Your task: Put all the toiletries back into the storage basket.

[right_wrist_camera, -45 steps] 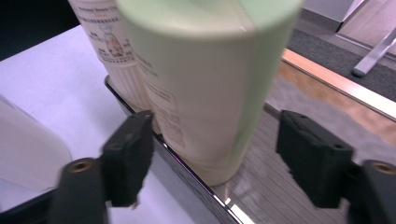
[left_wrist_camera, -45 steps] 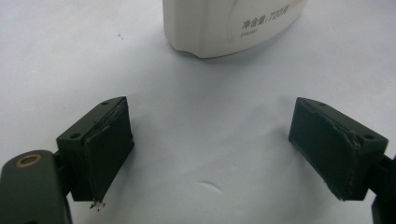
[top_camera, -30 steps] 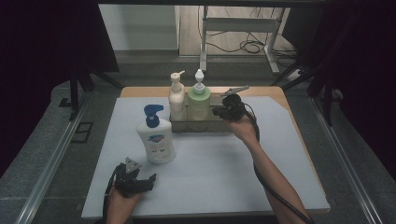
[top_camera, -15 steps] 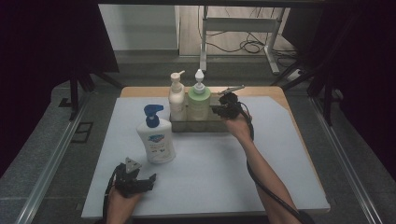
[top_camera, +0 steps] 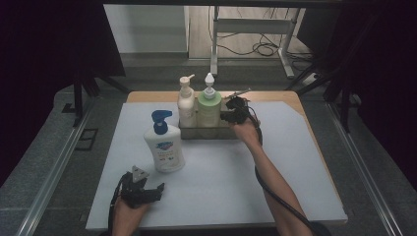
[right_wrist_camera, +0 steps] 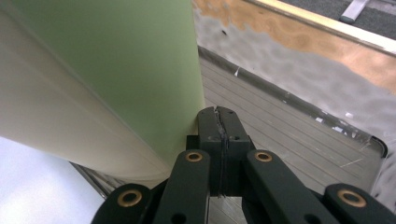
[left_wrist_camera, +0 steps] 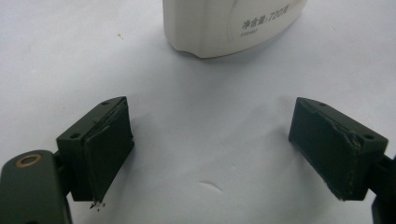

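Note:
A metal tray [top_camera: 206, 133] at the back of the white mat holds a cream pump bottle [top_camera: 186, 103] and a green pump bottle [top_camera: 209, 105]. My right gripper [top_camera: 227, 116] reaches into the tray's right part, close beside the green bottle. Its jaws are shut together with nothing between them, their tip [right_wrist_camera: 218, 122] right at the green bottle's wall [right_wrist_camera: 116, 70], just above the tray floor [right_wrist_camera: 299, 144]. A white bottle with a blue pump [top_camera: 164, 147] stands on the mat. My left gripper [top_camera: 151, 189] rests open in front of it, facing its base [left_wrist_camera: 229, 23].
The white mat [top_camera: 221, 182] covers most of the wooden table [top_camera: 290, 97]. The tray's shiny far wall [right_wrist_camera: 289, 60] rises behind the right gripper. Dark curtains, a metal frame and cables lie beyond the table.
My right gripper has moved a little left and down inside the tray, toward the green bottle. The left gripper and the bottles have stayed put.

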Motion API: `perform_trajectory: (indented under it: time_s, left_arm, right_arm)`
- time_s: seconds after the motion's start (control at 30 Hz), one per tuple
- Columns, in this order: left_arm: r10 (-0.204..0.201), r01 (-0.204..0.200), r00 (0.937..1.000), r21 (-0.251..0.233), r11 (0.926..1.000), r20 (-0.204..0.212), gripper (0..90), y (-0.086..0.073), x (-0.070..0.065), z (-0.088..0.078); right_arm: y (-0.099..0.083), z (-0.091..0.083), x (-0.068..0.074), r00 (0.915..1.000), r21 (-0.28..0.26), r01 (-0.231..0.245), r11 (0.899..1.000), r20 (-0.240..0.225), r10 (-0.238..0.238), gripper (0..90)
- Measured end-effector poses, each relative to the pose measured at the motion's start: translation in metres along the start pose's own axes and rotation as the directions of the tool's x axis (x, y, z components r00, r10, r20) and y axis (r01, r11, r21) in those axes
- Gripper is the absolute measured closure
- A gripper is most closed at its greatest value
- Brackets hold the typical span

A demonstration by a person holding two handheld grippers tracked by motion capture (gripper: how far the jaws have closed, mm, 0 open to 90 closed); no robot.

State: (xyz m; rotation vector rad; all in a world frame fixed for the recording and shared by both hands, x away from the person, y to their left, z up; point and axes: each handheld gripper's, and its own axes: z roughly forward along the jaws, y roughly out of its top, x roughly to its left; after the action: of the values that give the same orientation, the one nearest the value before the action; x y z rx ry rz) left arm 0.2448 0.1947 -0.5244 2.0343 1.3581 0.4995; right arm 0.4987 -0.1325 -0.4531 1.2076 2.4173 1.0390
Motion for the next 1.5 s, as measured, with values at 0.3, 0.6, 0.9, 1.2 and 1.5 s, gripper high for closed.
perform_trajectory:
  time_s: [0.3,0.6,0.9,1.2,1.5]
  left_arm:
    - [0.0,0.0,1.0,0.001,1.0,0.0,13.0,0.0,0.0,0.0]
    - [0.0,0.0,1.0,0.0,1.0,0.001,13.0,0.0,0.0,0.0]
    - [0.0,0.0,1.0,0.001,1.0,0.0,12.9,0.0,0.0,0.0]
    - [0.0,0.0,1.0,0.001,1.0,0.0,13.0,0.0,0.0,0.0]
    - [0.001,-0.001,1.0,0.001,1.0,0.0,13.0,0.0,0.0,0.0]
  right_arm:
    - [-0.001,0.005,0.001,1.0,0.018,-0.008,1.0,-0.004,0.008,89.7]
    - [0.002,0.008,0.01,0.9999,0.031,0.012,0.999,0.003,-0.012,89.8]
    - [0.004,0.006,0.012,0.9998,0.034,0.018,0.999,0.004,-0.018,89.8]
    - [0.001,0.004,0.01,0.9997,0.02,0.026,0.999,0.001,-0.026,86.1]
    - [-0.002,-0.006,0.009,0.9989,-0.016,0.046,0.999,0.003,-0.046,78.9]
